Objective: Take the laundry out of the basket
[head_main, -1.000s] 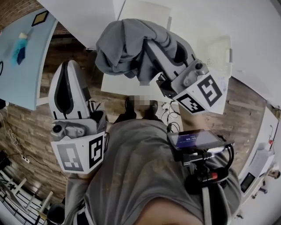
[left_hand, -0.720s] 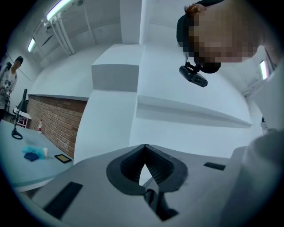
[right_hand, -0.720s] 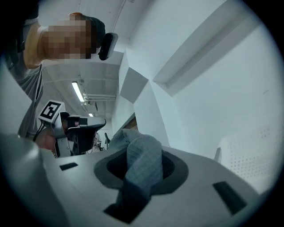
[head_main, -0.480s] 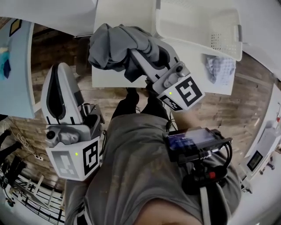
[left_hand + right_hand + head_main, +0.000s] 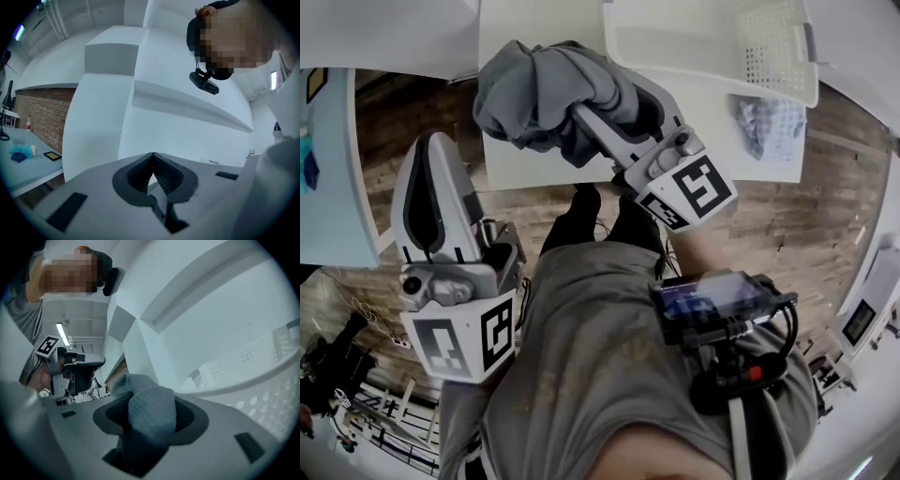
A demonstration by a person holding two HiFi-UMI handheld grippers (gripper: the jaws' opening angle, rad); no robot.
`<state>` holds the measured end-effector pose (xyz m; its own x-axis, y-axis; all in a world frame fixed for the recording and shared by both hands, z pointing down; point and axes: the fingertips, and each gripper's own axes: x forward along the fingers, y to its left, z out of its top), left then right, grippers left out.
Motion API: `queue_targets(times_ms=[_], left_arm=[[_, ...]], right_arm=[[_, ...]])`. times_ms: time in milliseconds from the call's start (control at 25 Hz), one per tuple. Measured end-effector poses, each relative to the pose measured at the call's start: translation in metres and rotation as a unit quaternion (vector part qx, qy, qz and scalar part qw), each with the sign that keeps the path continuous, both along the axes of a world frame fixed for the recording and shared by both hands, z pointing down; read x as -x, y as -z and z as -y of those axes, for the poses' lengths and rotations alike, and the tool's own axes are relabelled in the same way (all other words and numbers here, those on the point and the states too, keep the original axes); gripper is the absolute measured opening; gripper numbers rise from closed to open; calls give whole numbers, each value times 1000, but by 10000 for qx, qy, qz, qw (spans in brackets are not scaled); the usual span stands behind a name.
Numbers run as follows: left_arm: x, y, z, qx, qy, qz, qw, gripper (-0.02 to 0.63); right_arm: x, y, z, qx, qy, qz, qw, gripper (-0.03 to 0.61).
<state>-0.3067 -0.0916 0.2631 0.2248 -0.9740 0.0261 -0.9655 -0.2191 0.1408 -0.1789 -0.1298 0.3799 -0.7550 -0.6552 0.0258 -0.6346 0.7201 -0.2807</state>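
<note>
My left tool: jaws closed tip to tip with nothing between them, held low beside my body and clear of the work. It has no job in this step, so I keep it out of the way.

My right tool: reaching out level over the near edge of the bench. Its jaws have just been opening and now stand about halfway apart. Cloth lies in the gap, but I judge that the pads no longer pinch it.

Grey garment: the task's piece, out of the basket and bunched in a heap round the tips of my right tool, over the bench's near left part. I cannot tell whether its underside touches the surface.

Step in hand: setting the garment down, as I read it.

Doing it well: open wider before drawing back. Then pull the tool straight out along its own line, so that no fold snags on the ribbed pads and drags the heap off the edge.

Bench: white, with bare room under the garment.

Checked cloth: lies flat on the bench just beside the basket, well apart from the garment.

Basket: white and perforated, at the far side. I cannot see from here what is left inside.
</note>
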Motion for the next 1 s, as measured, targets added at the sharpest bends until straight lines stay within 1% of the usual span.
queue_targets(times_ms=[160, 200, 360, 520, 680, 840, 880, 920, 1000], left_arm=[[-10, 6, 12, 6, -79, 53, 10000, 8], [-14, 8, 14, -20, -111, 53, 9999, 8], [-36, 19, 20, -141, -256, 86, 9995, 8], [-67, 23, 30, -229, -463, 69, 9986, 8], [-95, 31, 32, -438, -642, 0, 9970, 8], [-118, 37, 39, -639, -656, 35, 9958, 8], [-125, 37, 41, -659, -670, 18, 9956, 8], [-131, 40, 42, -703, -696, -7, 9951, 8], [-142, 49, 42, -893, -767, 4, 9930, 8]], right_arm=[[-6, 0, 0, 181, 146, -217, 9995, 301], [-11, 2, -1, 184, 132, -258, 9994, 311], [-37, 15, -9, 141, 54, -299, 9994, 318], [-73, 35, -13, -27, -211, -273, 9994, 317], [-108, 66, -17, -383, -491, -227, 9978, 292], [-130, 107, -16, -882, -695, -265, 9933, 268], [-135, 117, -15, -1011, -775, -284, 9914, 246], [-140, 126, -13, -1137, -872, -304, 9892, 211], [-147, 141, -6, -1325, -1098, -348, 9845, 118]])
